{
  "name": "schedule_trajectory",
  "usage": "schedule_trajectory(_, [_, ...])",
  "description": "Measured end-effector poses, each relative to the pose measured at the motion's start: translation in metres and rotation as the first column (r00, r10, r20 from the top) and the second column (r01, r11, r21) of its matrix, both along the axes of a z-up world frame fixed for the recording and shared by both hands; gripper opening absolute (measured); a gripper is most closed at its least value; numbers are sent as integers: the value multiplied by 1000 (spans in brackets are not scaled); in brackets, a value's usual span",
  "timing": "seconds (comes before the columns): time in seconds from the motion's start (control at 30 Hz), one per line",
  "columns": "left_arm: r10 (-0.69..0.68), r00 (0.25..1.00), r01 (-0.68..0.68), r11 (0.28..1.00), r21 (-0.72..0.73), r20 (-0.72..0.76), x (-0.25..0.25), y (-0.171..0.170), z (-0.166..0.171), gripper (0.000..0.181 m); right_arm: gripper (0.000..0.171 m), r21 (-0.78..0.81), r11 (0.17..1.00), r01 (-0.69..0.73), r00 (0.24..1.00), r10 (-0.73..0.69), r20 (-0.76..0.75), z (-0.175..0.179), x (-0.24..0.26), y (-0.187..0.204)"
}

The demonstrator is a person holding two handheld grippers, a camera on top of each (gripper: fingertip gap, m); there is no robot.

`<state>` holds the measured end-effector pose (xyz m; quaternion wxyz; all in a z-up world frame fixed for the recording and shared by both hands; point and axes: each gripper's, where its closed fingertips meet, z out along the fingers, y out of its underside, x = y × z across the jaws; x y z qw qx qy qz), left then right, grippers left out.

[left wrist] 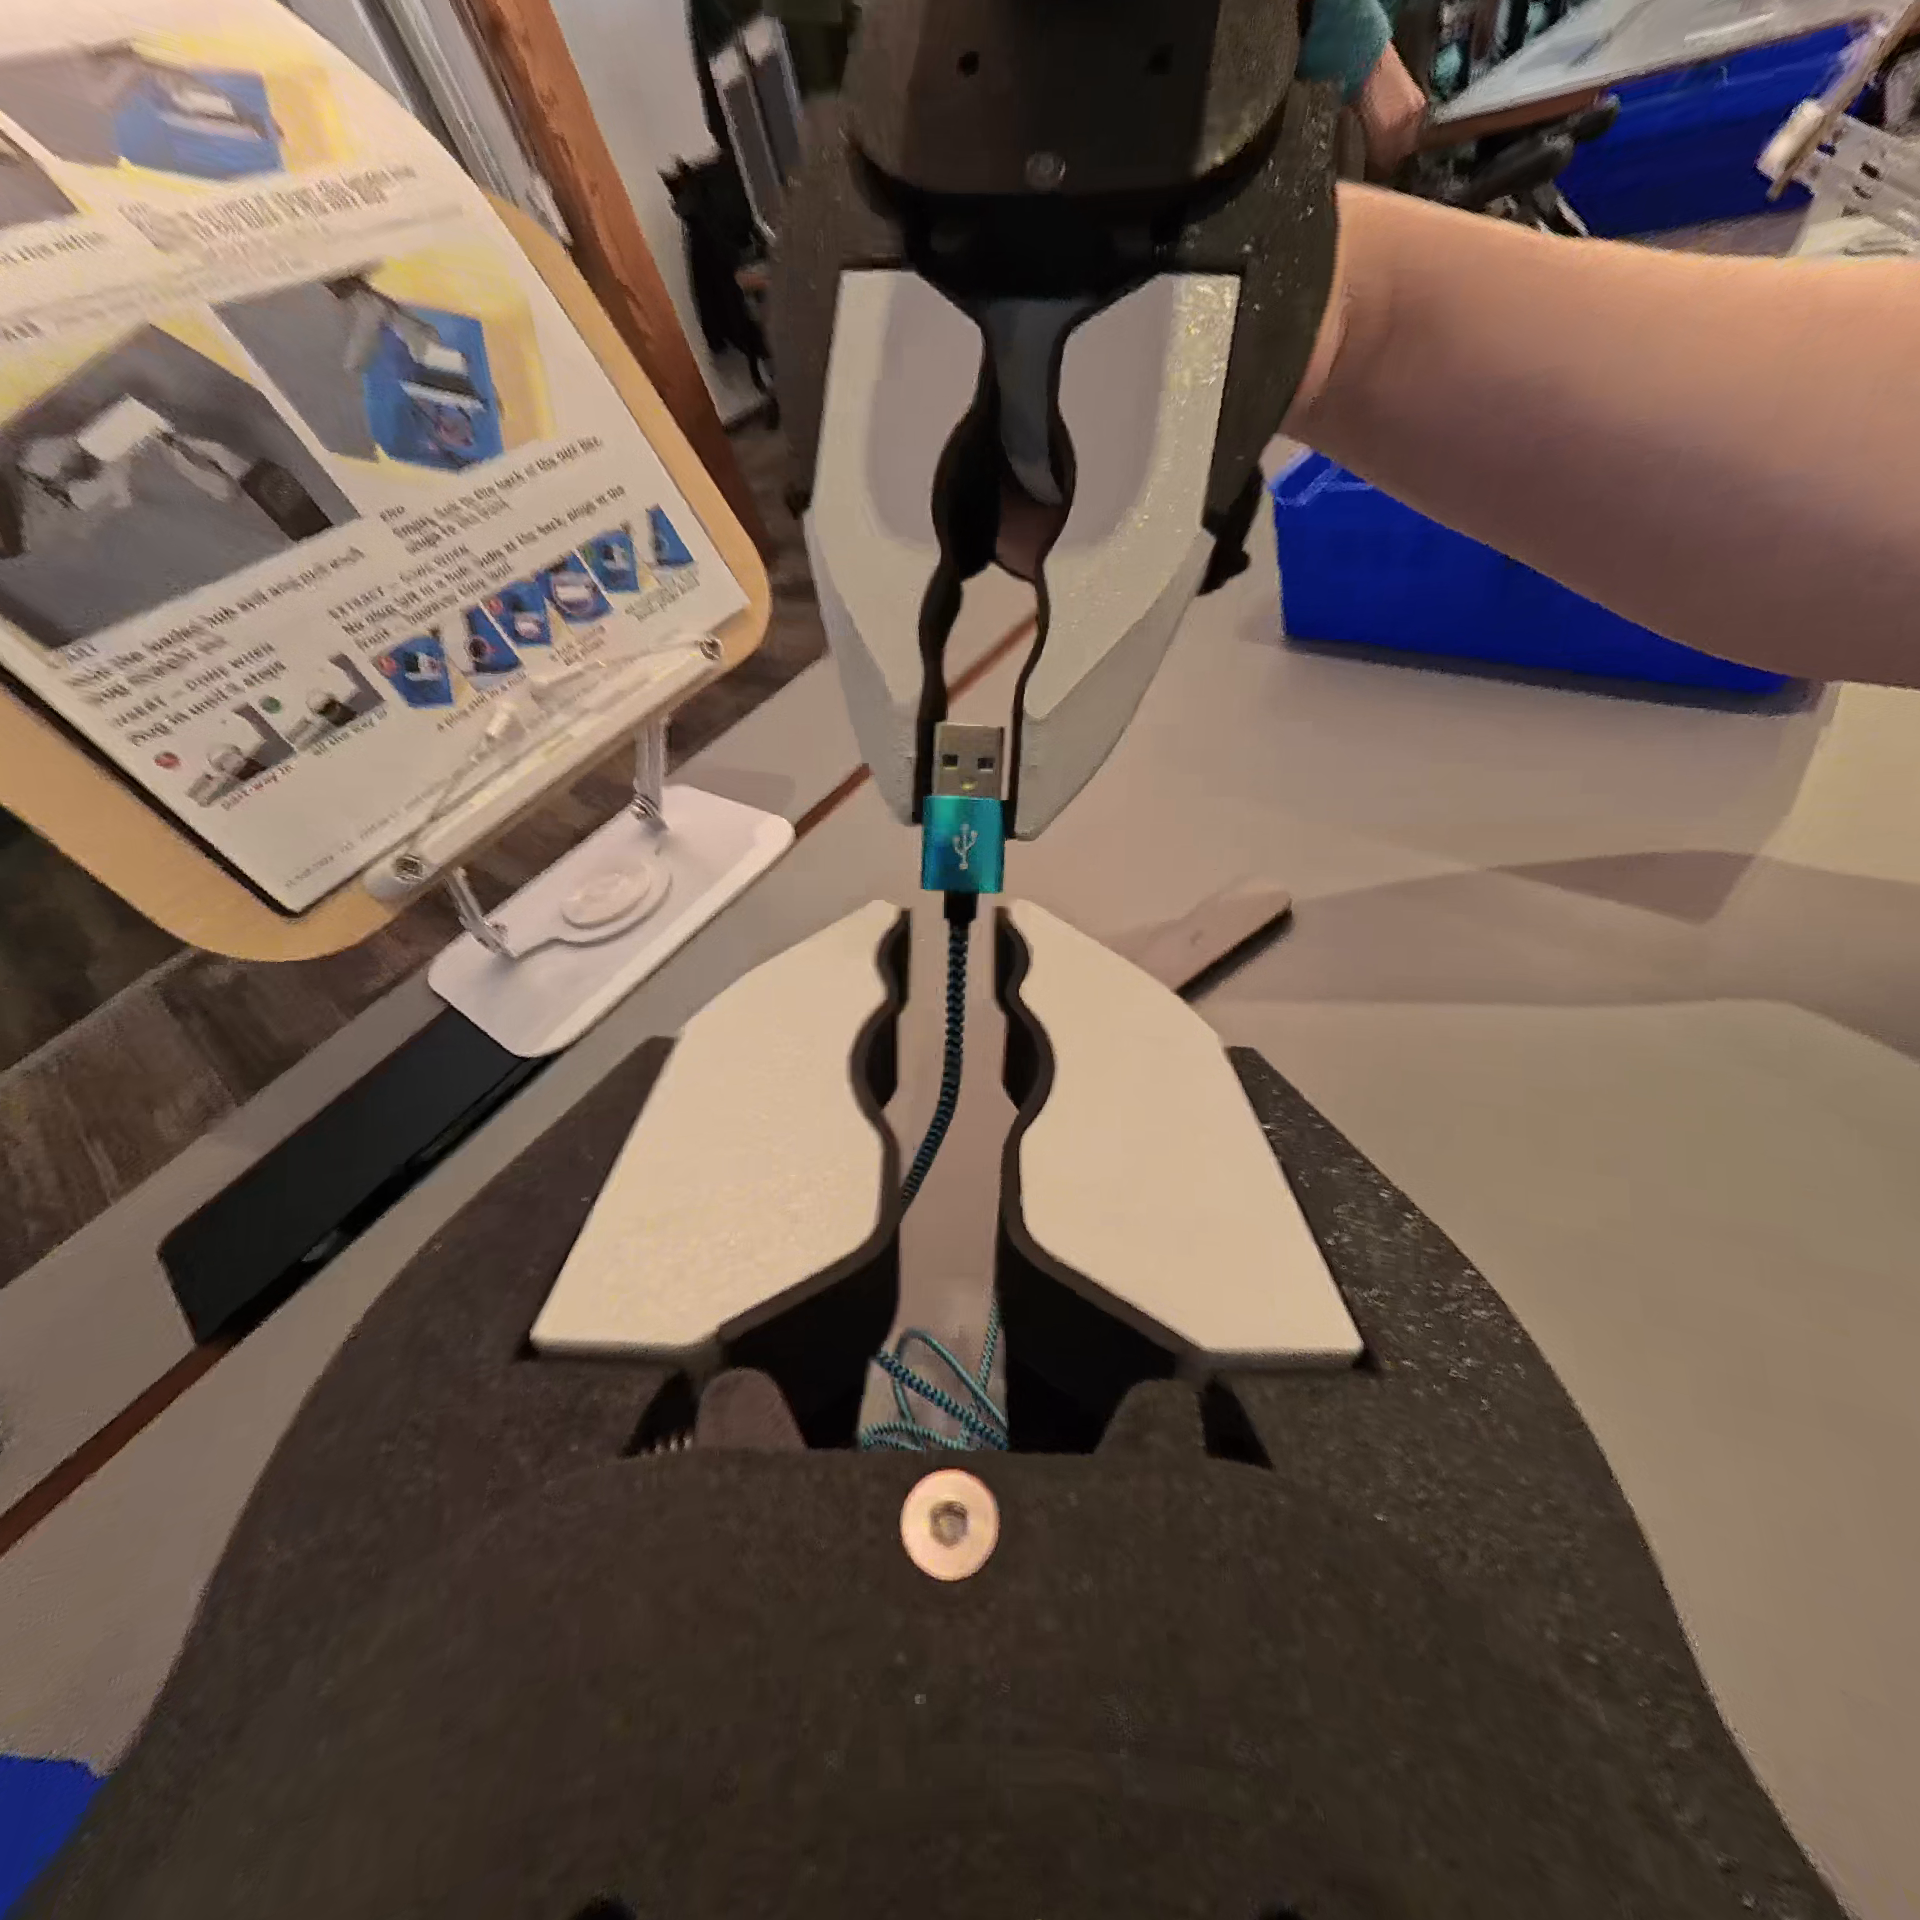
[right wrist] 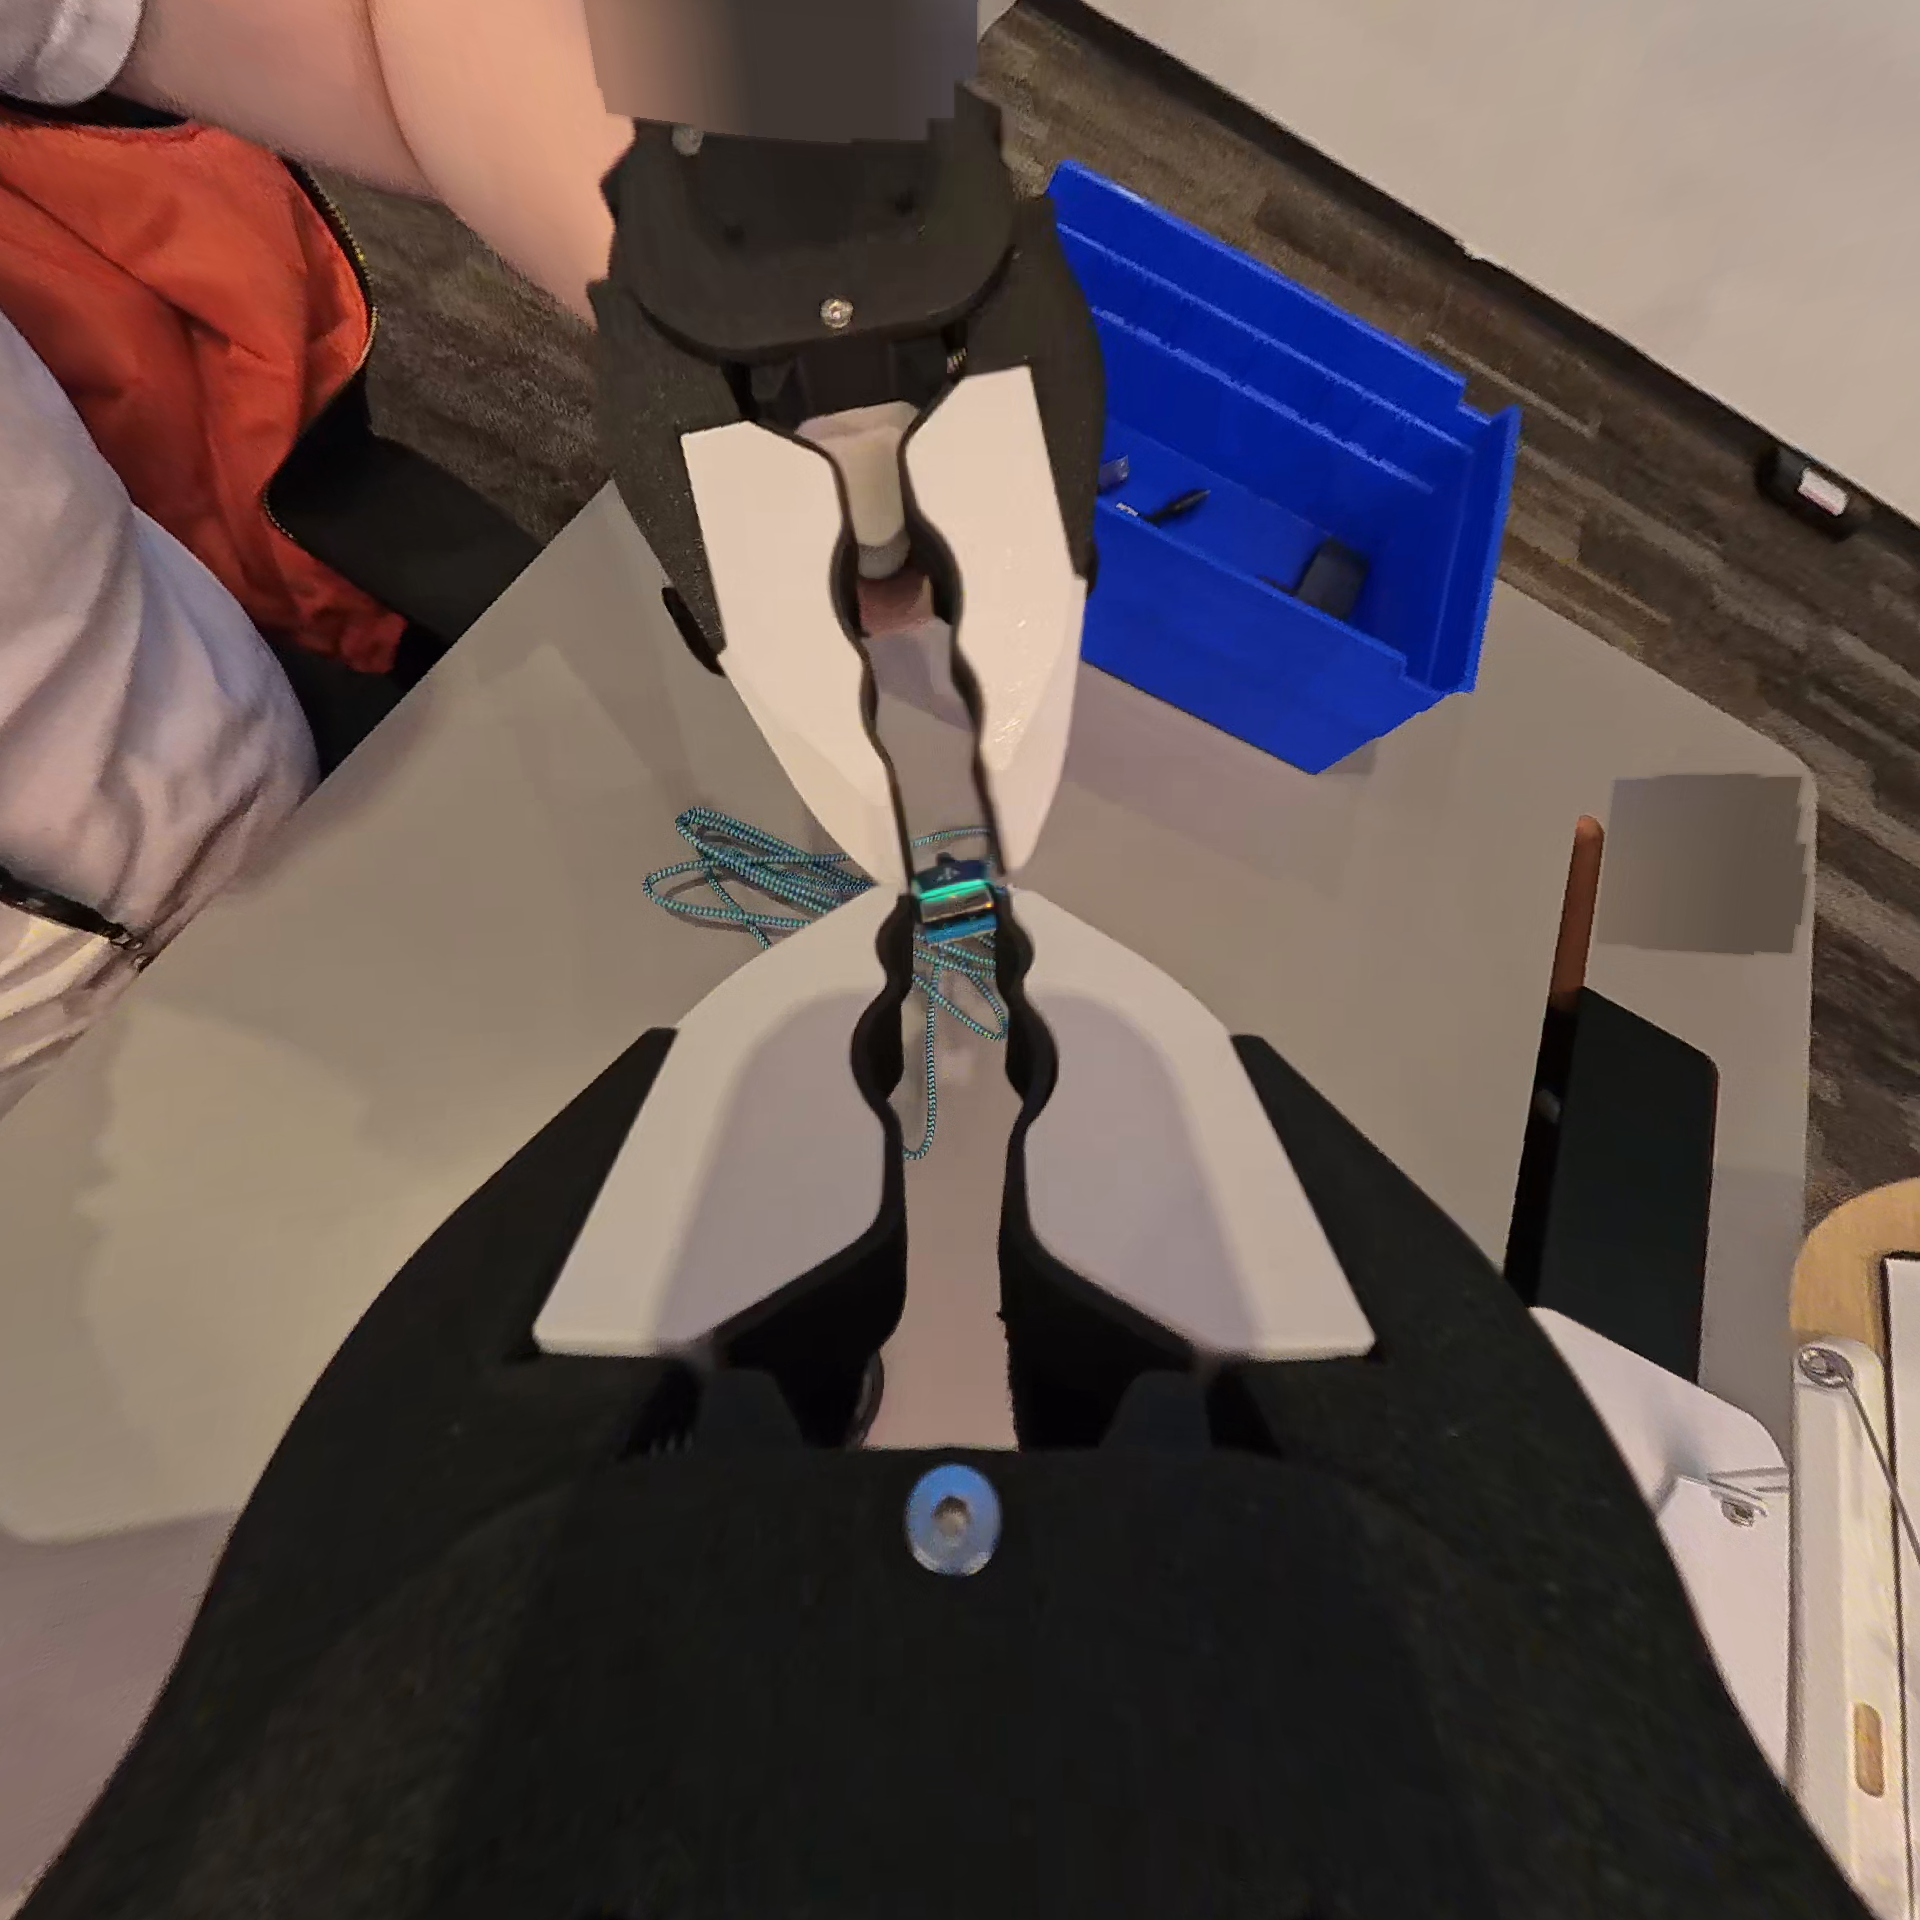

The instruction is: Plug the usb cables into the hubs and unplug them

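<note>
Jaws of the right gripper (left wrist: 963, 816): nearly closed, pinching the teal metal-shelled USB plug (left wrist: 963, 844), held above the grey table (left wrist: 1455, 1143). Jaws of the left gripper (left wrist: 951, 914): slightly parted, loosely flanking the teal-and-black braided cable (left wrist: 951, 1039) just below. Probably regrasping before insertion. Next: find a hub, none clearly visible. Nearby: coiled slack, blue plastic bin (right wrist: 1299, 623), printed instruction sheet on stand (left wrist: 312, 468).
</note>
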<state>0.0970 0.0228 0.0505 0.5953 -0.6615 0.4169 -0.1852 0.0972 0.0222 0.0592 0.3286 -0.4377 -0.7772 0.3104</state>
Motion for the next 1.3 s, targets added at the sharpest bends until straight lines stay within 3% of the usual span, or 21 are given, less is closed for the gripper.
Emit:
schedule_trajectory(0.07, [39, 997, -44, 996, 77, 62, -5, 3, 5, 19, 14, -4, 1000, 4, 1000, -4, -20, 4, 1, 1])
schedule_trajectory(0.27, [34, 903, -146, 962, 231, 428, -19, -5, 22, 0, 14, -64, 998, 0, 994, -7, -110, 13, 4, 2])
schedule_trajectory(0.4, [-8, 927, -49, 989, 142, 375, -2, -4, 5, 17, 14, -113, 994, -8, 990, -9, -144, 12, 8, 3])
schedule_trajectory(0.5, [-9, 933, -60, 982, 180, 360, 4, -1, 9, 27, 14, -134, 991, -24, 985, 1, -171, 13, 10, 2])
schedule_trajectory(0.77, [-67, 906, -59, 958, 281, 419, 20, -6, 28, 22, 14, -202, 975, -93, 959, 33, -282, 23, 18, -3])
schedule_trajectory(1.03, [-75, 897, -43, 966, 254, 435, 34, 1, 21, 20, 14, -211, 971, -111, 950, 42, -309, 27, 24, -7])
schedule_trajectory(1.13, [-86, 891, -37, 965, 260, 446, 35, 0, 21, 3, 14, -213, 972, -102, 955, 36, -293, 24, 29, -6])
schedule_trajectory(1.3, [-95, 931, 26, 981, 194, 352, 44, -2, 11, 2, 14, -211, 975, -73, 965, 16, -260, 14, 37, -4])
